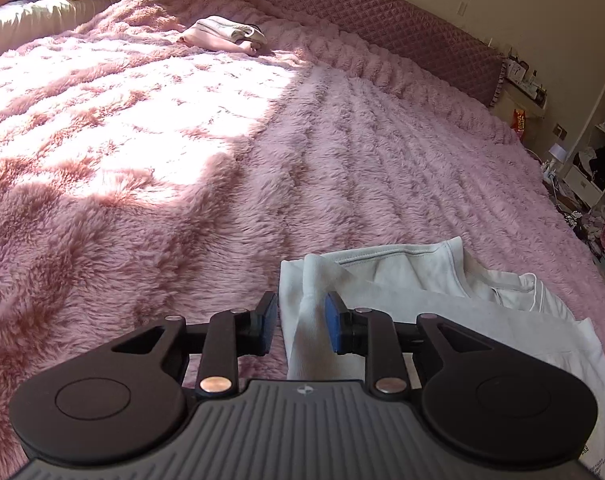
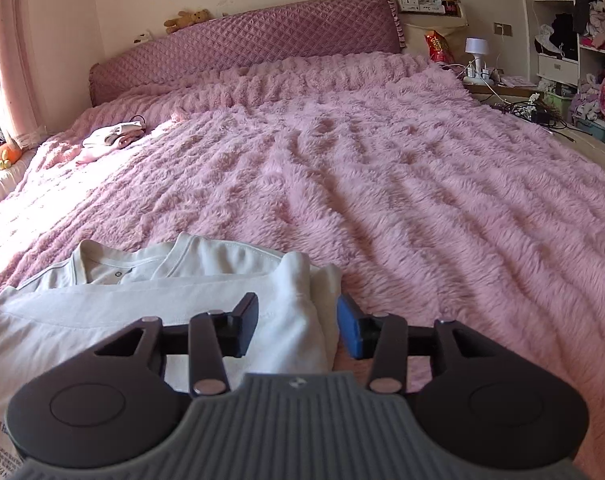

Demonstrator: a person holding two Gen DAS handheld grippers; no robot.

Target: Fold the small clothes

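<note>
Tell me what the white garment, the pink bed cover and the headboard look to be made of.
White garment: soft matte knit, probably cotton jersey, going by the stitched neckline seam and limp folds.
Pink bed cover: long-pile plush, likely synthetic faux fur; shaggy tufts lie in ridged rows.
Headboard: mauve quilted padding with diamond stitching and a slight sheen; fabric or faux leather, can't tell which.

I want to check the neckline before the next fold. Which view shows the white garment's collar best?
The right wrist view: the white garment's collar lies open there, with small snaps visible. The left wrist view shows the same garment mostly as folded layers, with the neckline seen edge-on and its inside hidden.
</note>
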